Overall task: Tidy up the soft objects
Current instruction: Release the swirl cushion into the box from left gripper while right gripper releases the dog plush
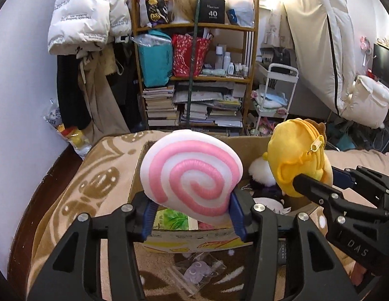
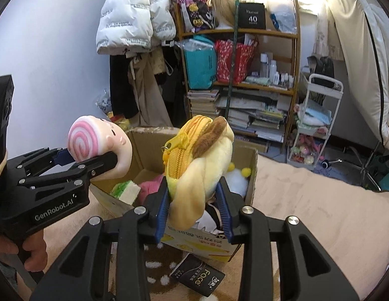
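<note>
My left gripper (image 1: 192, 213) is shut on a white plush with a pink spiral (image 1: 192, 173) and holds it above the near edge of an open cardboard box (image 1: 194, 235). It also shows in the right wrist view (image 2: 94, 145), held at the box's left side. My right gripper (image 2: 194, 205) is shut on a yellow plush pouch with a zipper (image 2: 202, 165) and holds it over the box (image 2: 252, 175). In the left wrist view the pouch (image 1: 295, 158) hangs over the box's right side. Other soft toys lie inside the box.
The box sits on a bed with a beige patterned blanket (image 1: 89, 185). A clear plastic bag (image 1: 197, 273) and a black packet (image 2: 197, 278) lie in front of the box. A cluttered wooden bookshelf (image 1: 194, 75), hanging coats and a white cart (image 1: 277, 95) stand behind.
</note>
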